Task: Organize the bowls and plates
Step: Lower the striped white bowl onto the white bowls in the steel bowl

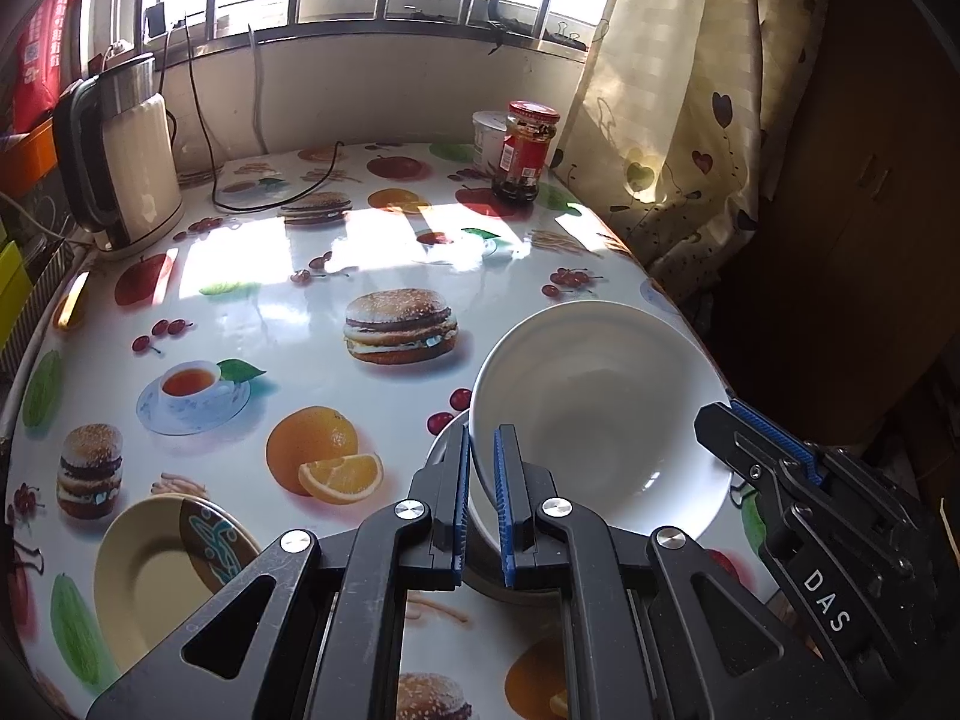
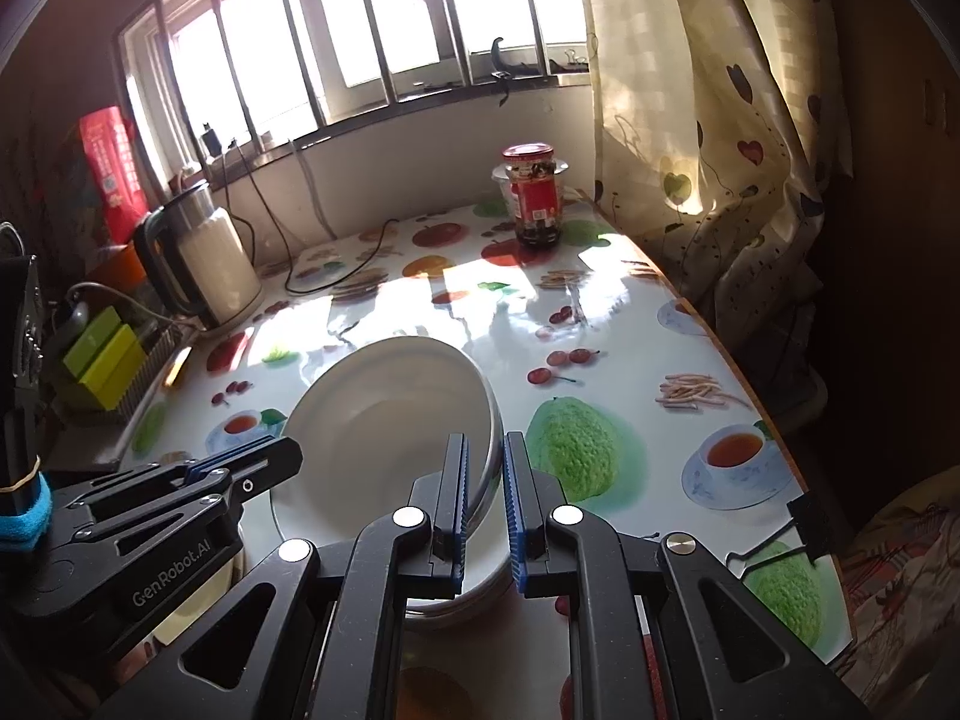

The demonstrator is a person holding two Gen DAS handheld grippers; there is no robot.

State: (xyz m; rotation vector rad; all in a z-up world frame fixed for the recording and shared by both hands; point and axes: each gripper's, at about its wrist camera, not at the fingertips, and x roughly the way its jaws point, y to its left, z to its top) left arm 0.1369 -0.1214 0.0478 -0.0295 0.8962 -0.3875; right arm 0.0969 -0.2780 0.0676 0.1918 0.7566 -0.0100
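Left wrist view: glossy fruit-print oilcloth table [image 1: 252, 300]; large white ceramic bowl [image 1: 600, 414] tilted above a white plate. My left gripper [image 1: 481, 468] and right gripper [image 1: 750, 438] both pinch its rim. Risks — uneven lowering, bowl slipping, chipping.

Kettle [image 1: 129, 150], sauce jar [image 1: 523, 151], curtain [image 1: 678, 108]

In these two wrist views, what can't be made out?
- Left wrist: what lies under the large white ceramic bowl, hidden by bowl and left gripper.
- Left wrist: the beige plate, partly covered by gripper frame.
- Right wrist: the red-lidded glass jar label, too small.
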